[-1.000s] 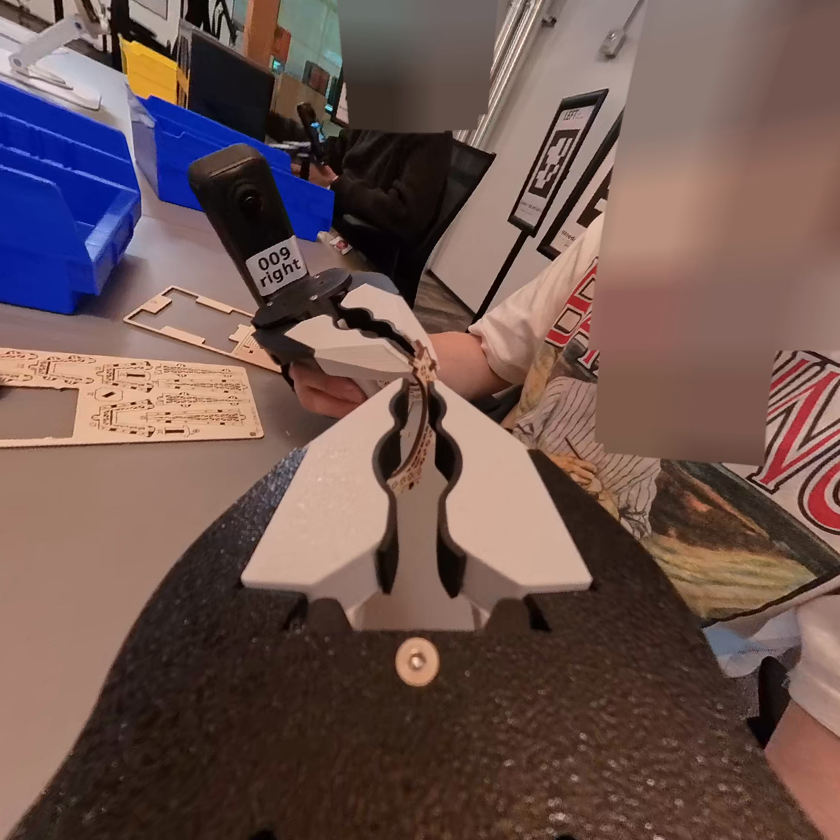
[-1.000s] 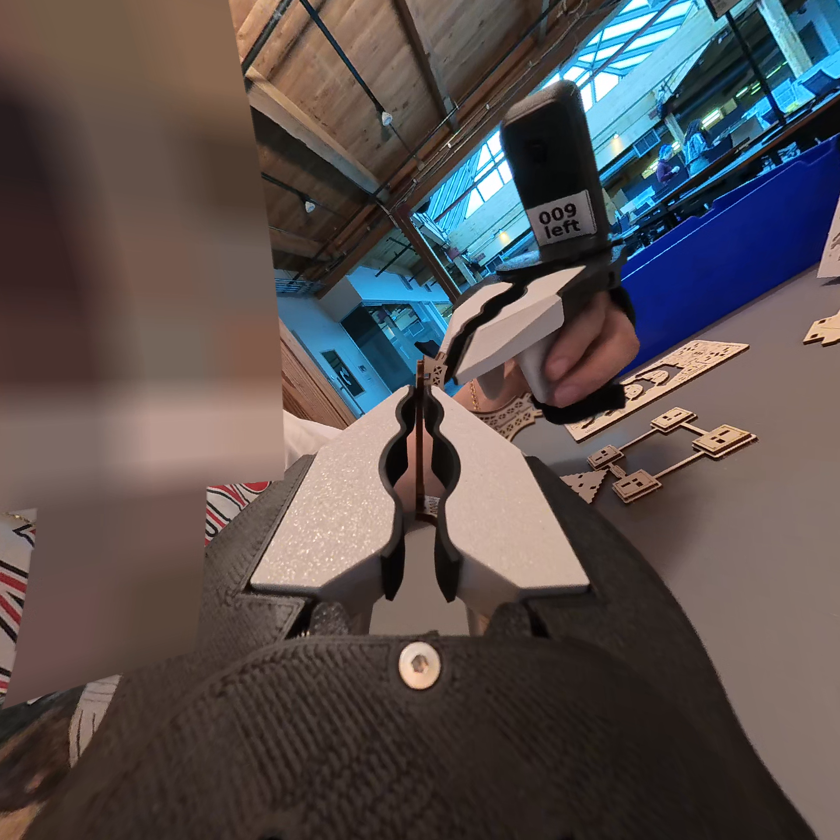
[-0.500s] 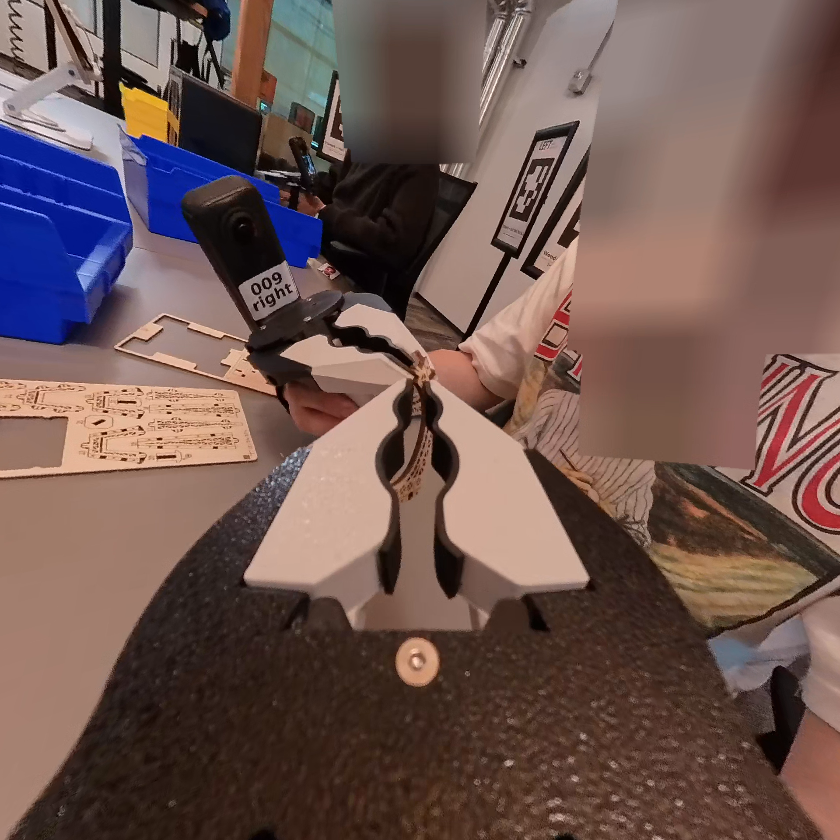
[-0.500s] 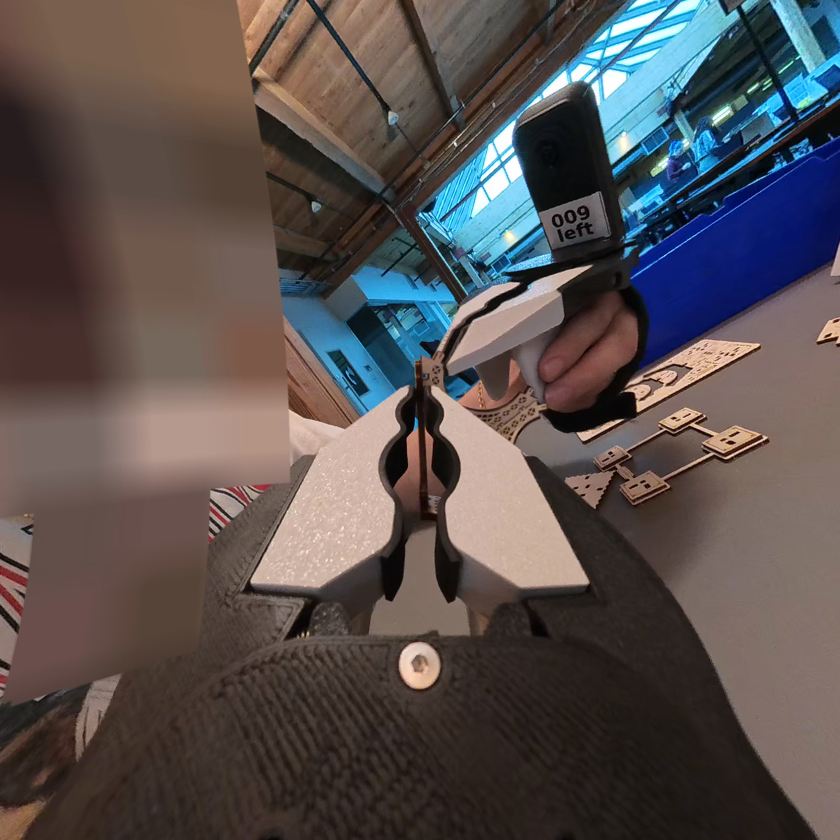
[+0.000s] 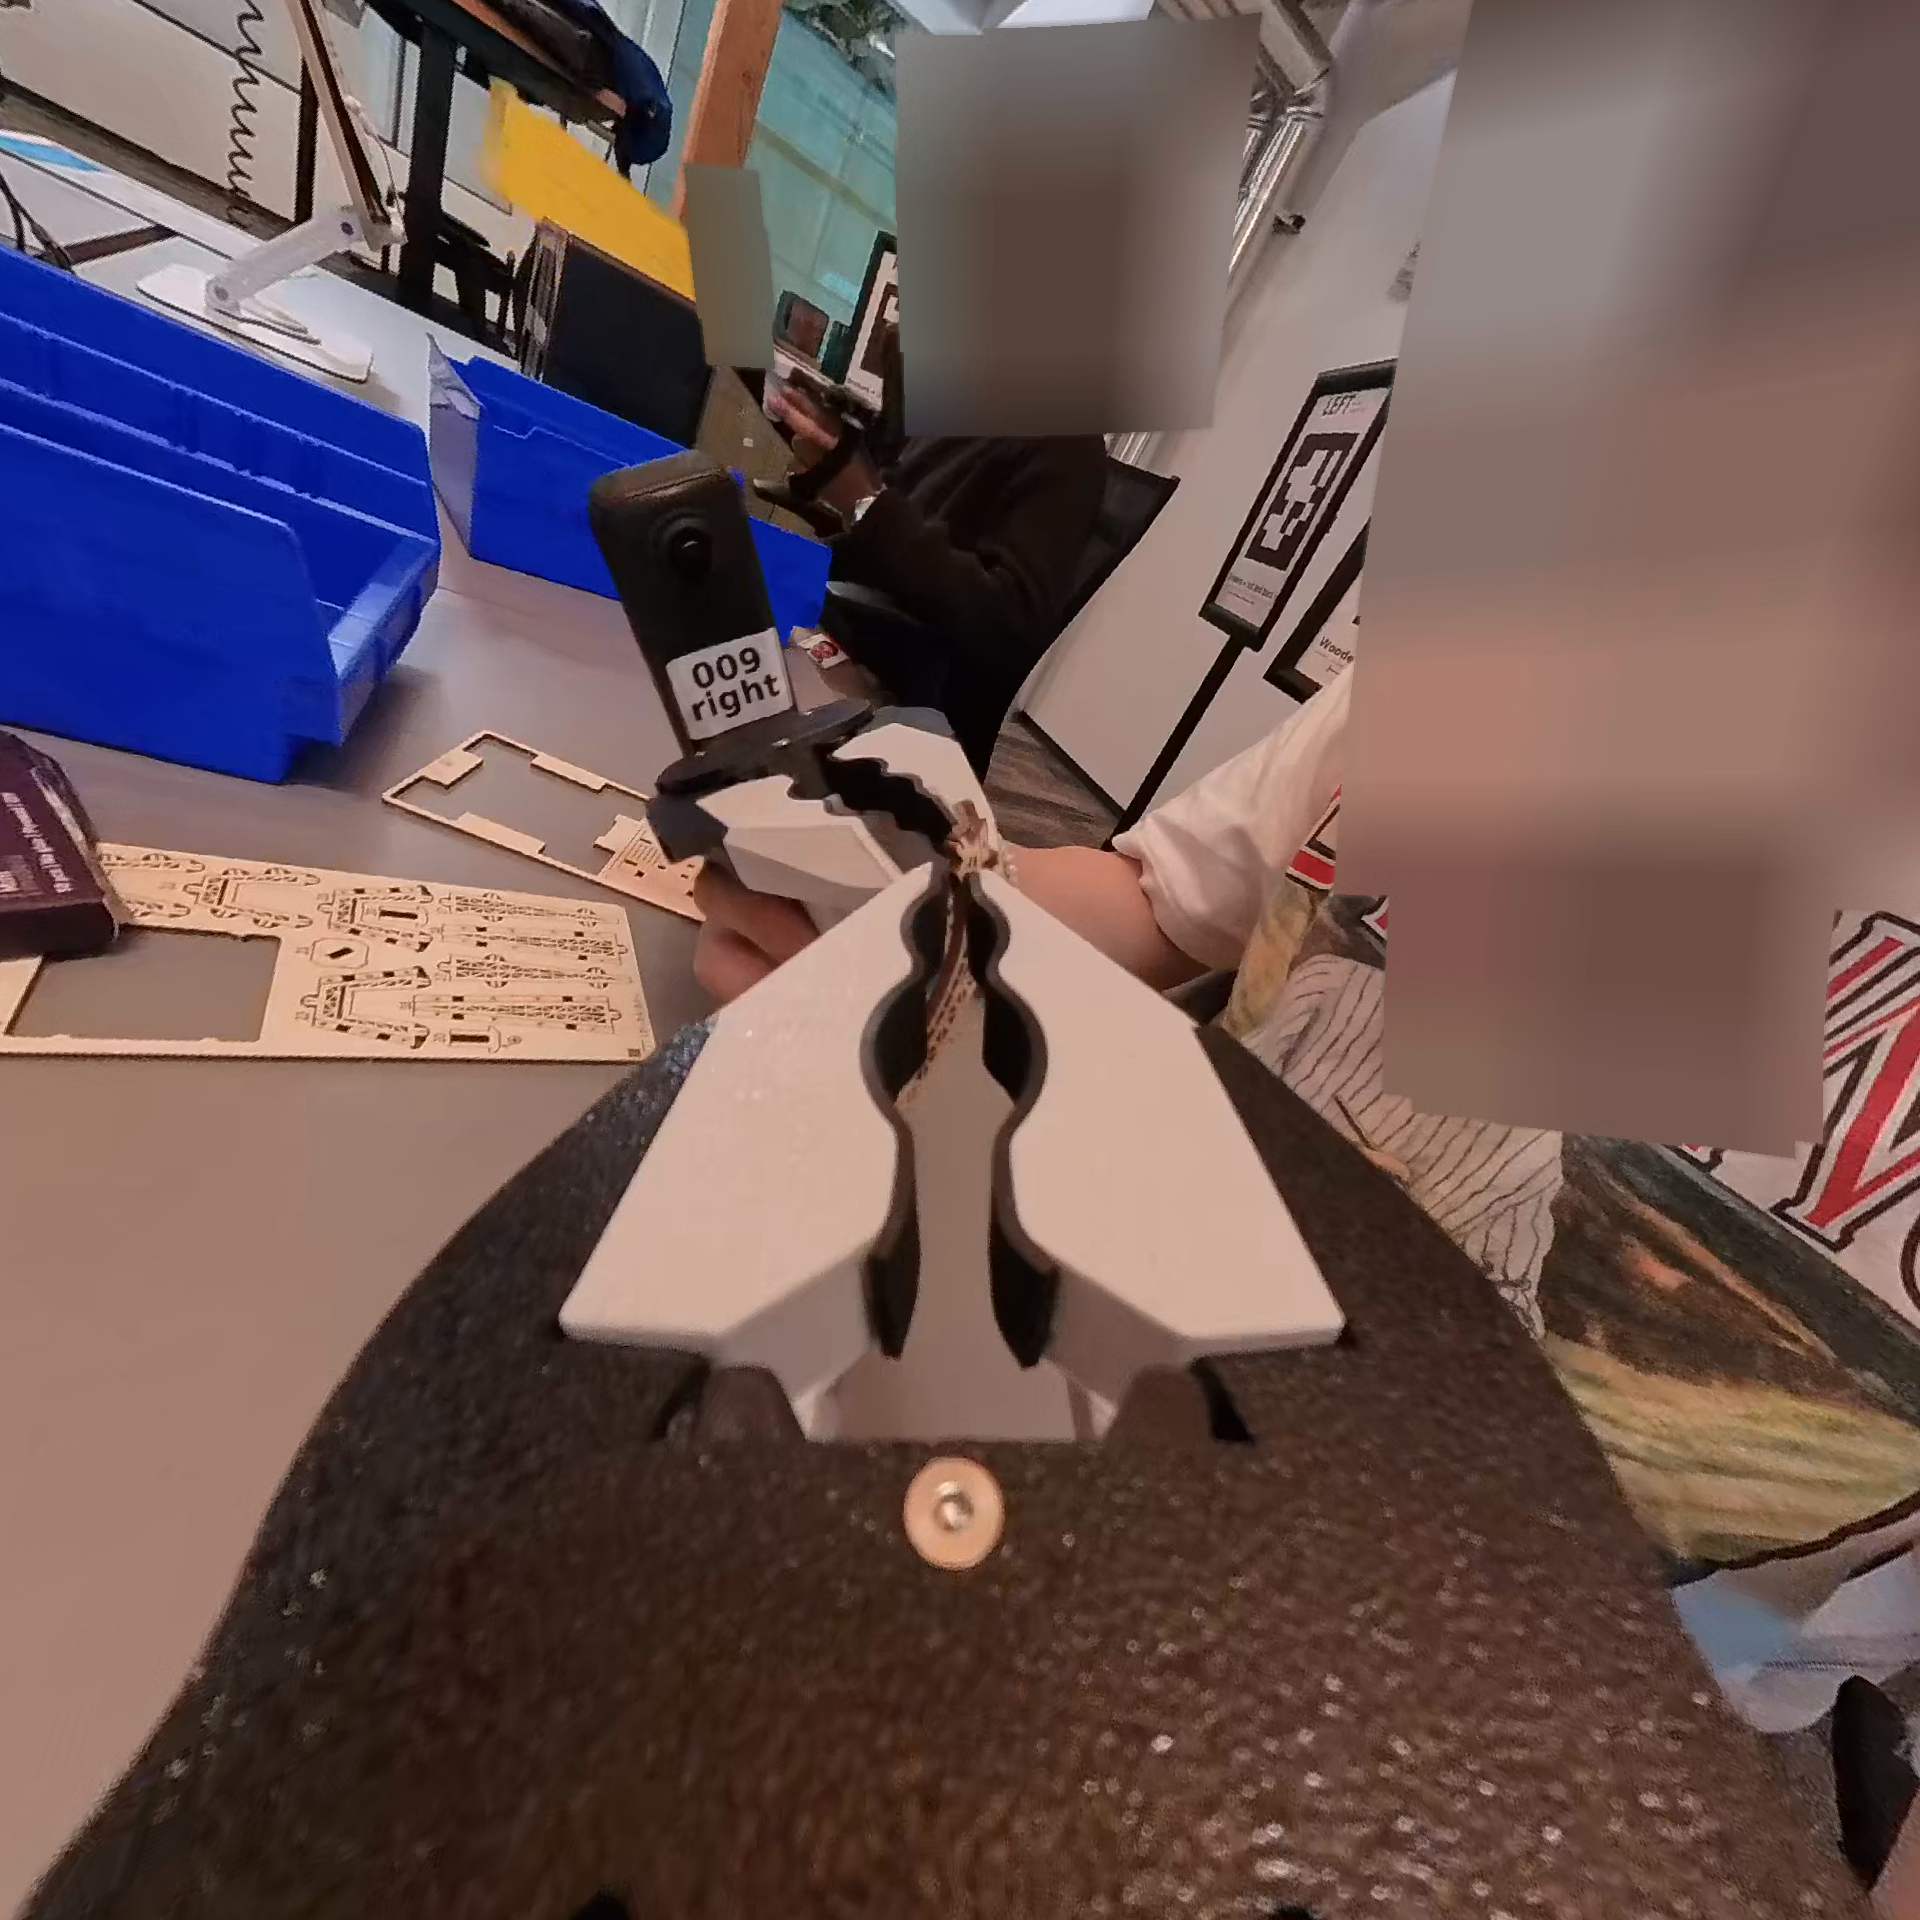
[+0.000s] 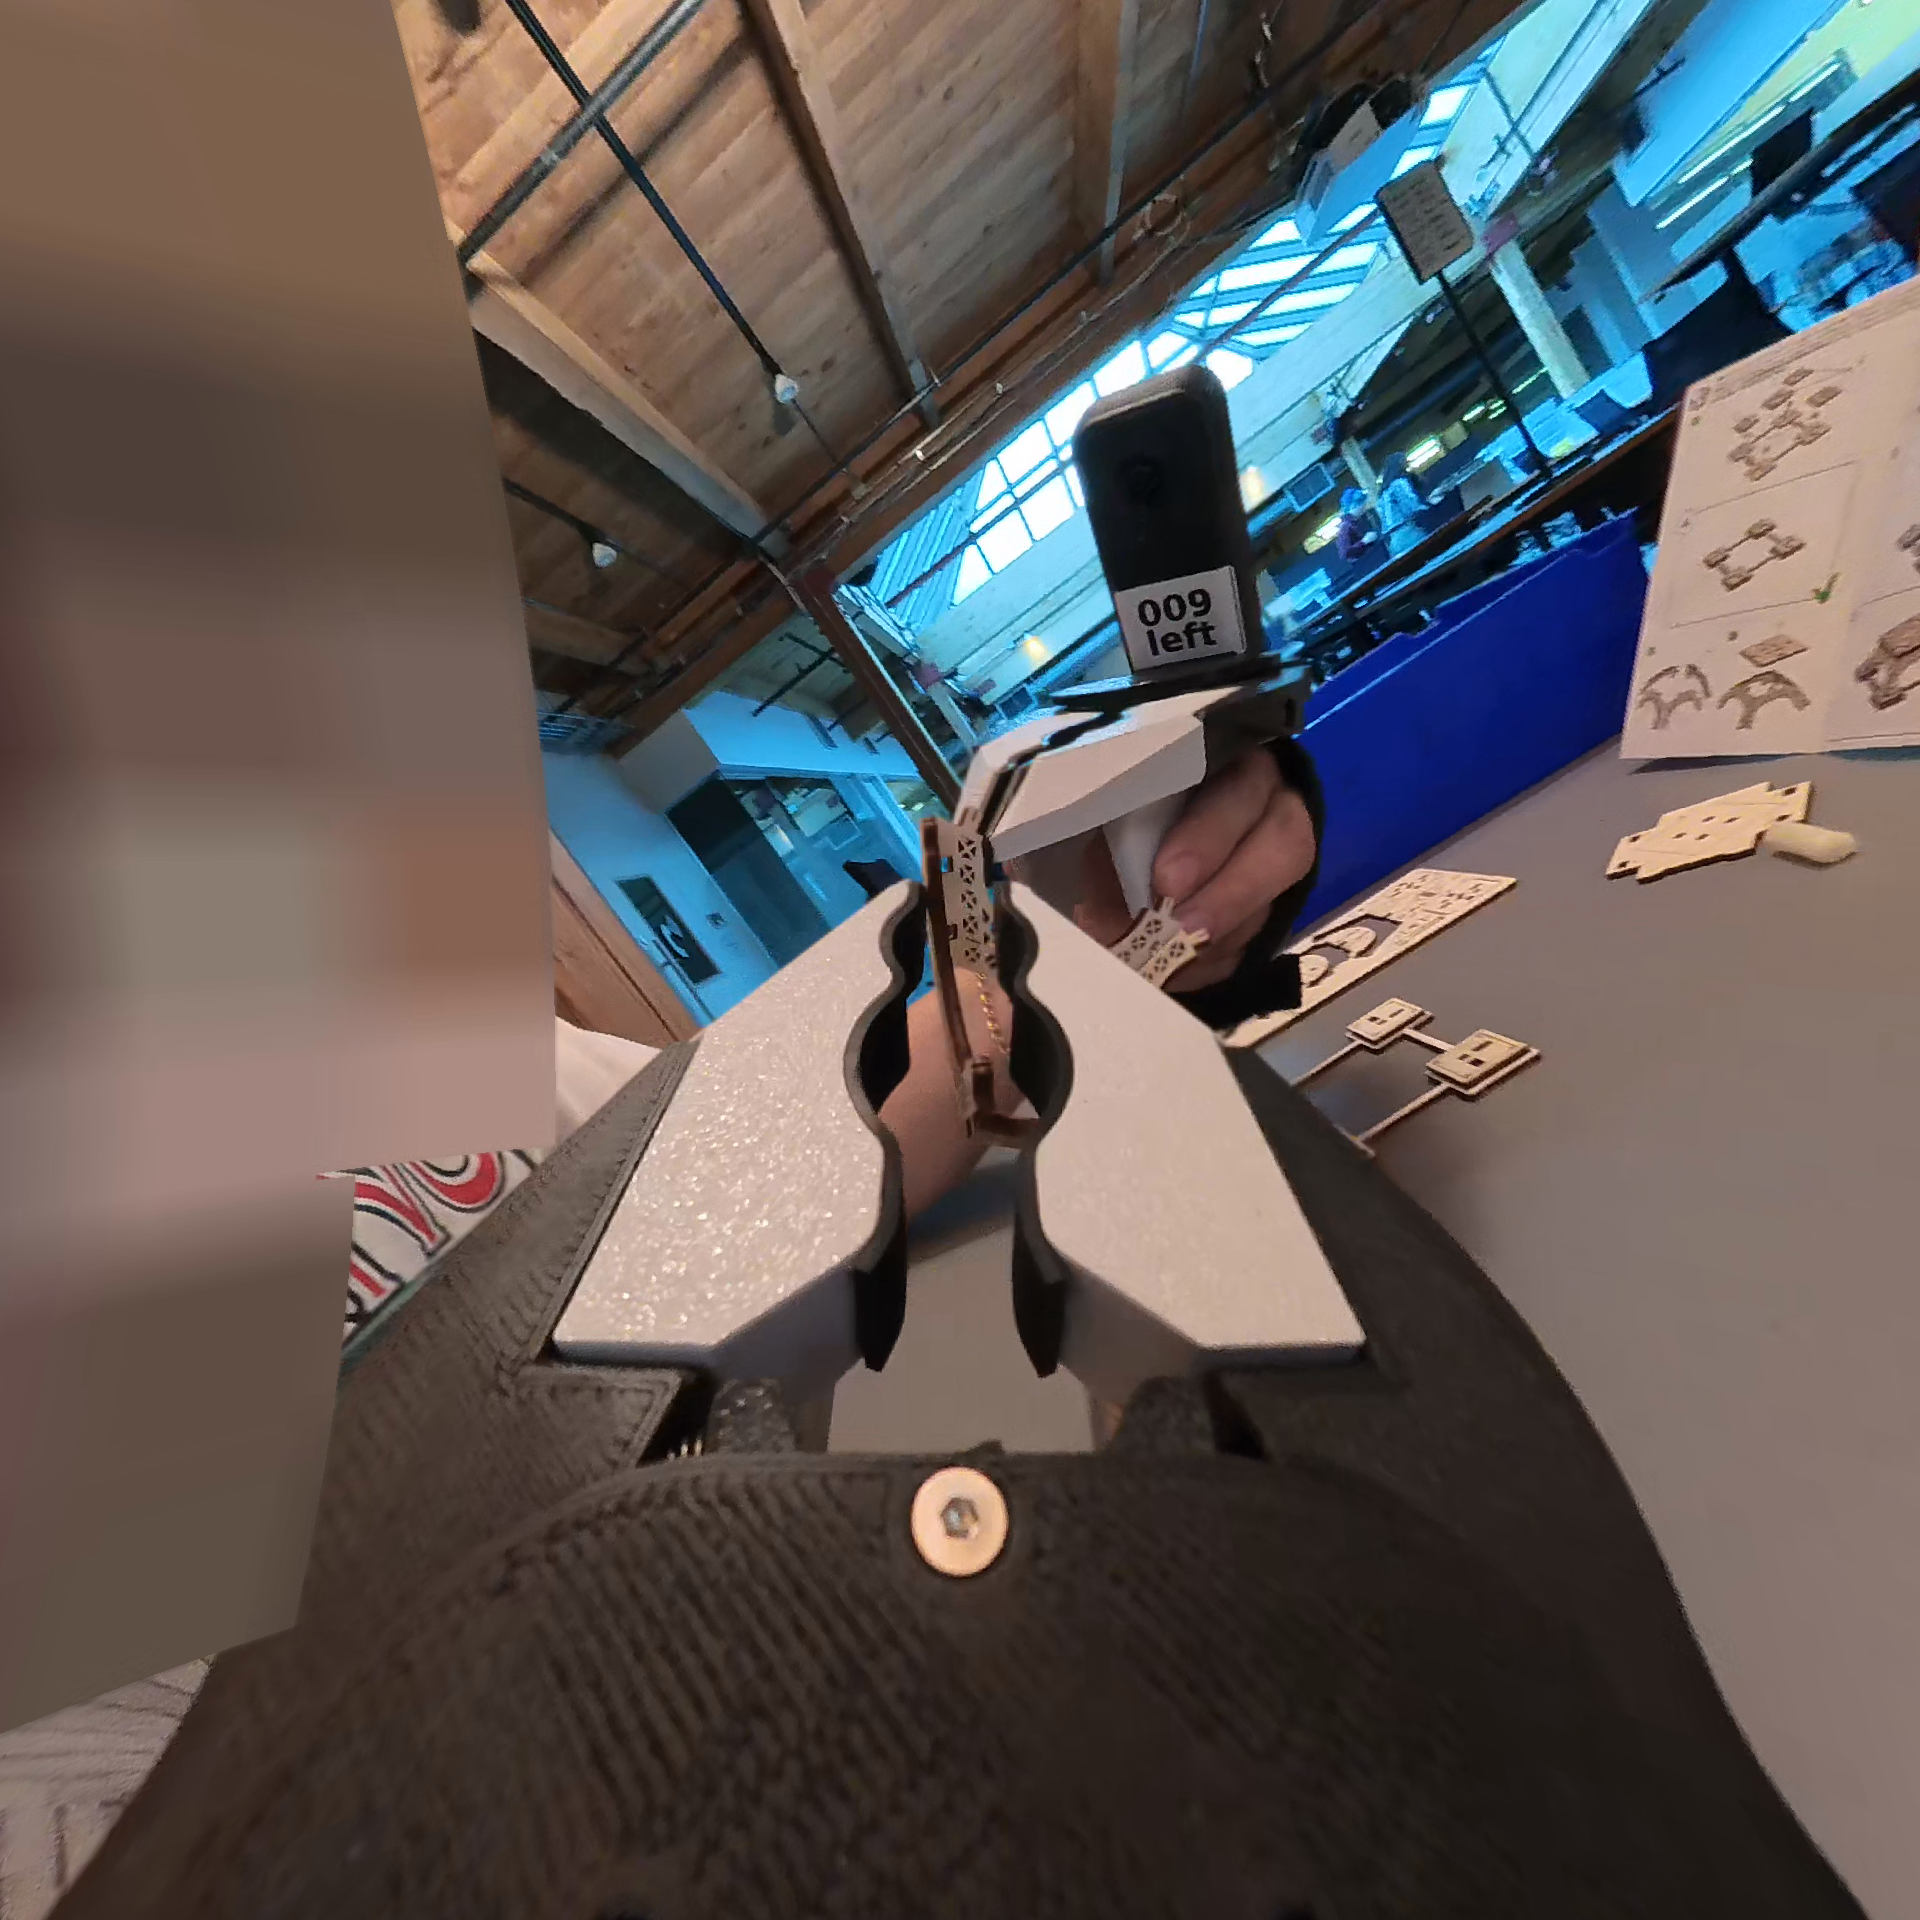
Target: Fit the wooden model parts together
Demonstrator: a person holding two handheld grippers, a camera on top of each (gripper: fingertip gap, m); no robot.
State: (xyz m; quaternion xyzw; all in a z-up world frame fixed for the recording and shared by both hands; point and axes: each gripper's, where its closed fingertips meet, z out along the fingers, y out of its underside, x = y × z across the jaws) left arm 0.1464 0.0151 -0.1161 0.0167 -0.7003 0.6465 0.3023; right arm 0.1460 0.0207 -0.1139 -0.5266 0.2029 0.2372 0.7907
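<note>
Where the two grippers meet above the grey table (image 5: 208, 1195), one thin lattice-cut wooden strip (image 6: 964, 935) stands between them. The left gripper (image 5: 961, 883) has its fingers narrowed onto a wooden piece (image 5: 951, 997) that runs down its gap. The right gripper (image 6: 961, 899) has its fingers slightly parted around the strip; whether they press it I cannot tell. On the table lie two wooden part sheets (image 5: 343, 956), one nearly emptied, plus two blue bins (image 5: 187, 582). One instruction sheet (image 6: 1787, 561) and one small linked frame piece (image 6: 1434, 1049) lie beyond.
</note>
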